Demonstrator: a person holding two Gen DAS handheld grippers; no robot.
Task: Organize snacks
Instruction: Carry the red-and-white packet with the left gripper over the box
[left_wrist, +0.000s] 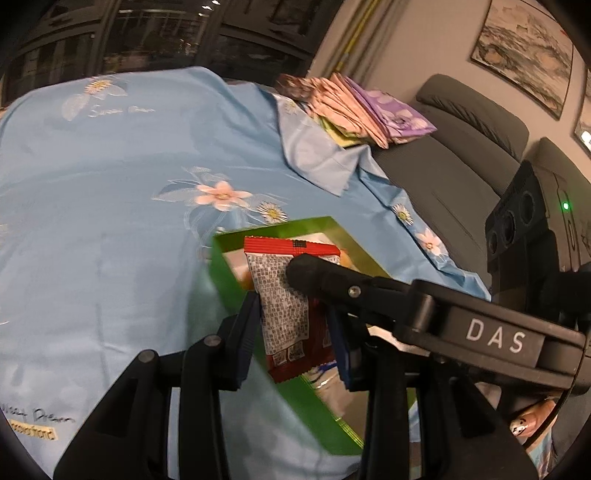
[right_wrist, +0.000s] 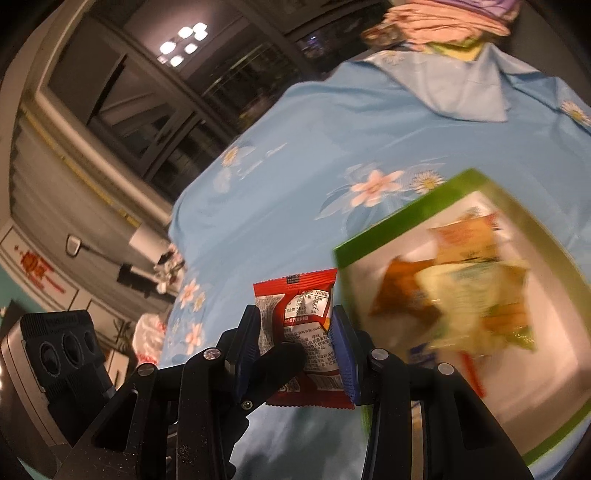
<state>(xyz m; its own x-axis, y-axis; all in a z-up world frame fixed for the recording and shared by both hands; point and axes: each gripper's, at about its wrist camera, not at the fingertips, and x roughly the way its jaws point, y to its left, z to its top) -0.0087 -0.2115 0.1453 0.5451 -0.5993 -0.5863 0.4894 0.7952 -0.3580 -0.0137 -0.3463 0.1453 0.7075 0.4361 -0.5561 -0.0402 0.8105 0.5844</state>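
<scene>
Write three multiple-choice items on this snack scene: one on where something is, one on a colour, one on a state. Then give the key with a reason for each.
1. Where does the pile of folded cloths lie?
A. inside the box
B. at the far edge of the blue floral cloth, next to the grey chair
C. between the left gripper's fingers

2. What colour are the walls of the snack box?
A. green
B. purple
C. black

3. What is the state of the red snack packet?
A. lying loose on the cloth
B. torn open and empty
C. clamped by both grippers

Key: 1 B, the pile sits beyond the box by the chair. 2 A, the rim is bright green around a pale inside. 3 C, the left gripper and the right gripper each show the packet pressed between their blue pads.
</scene>
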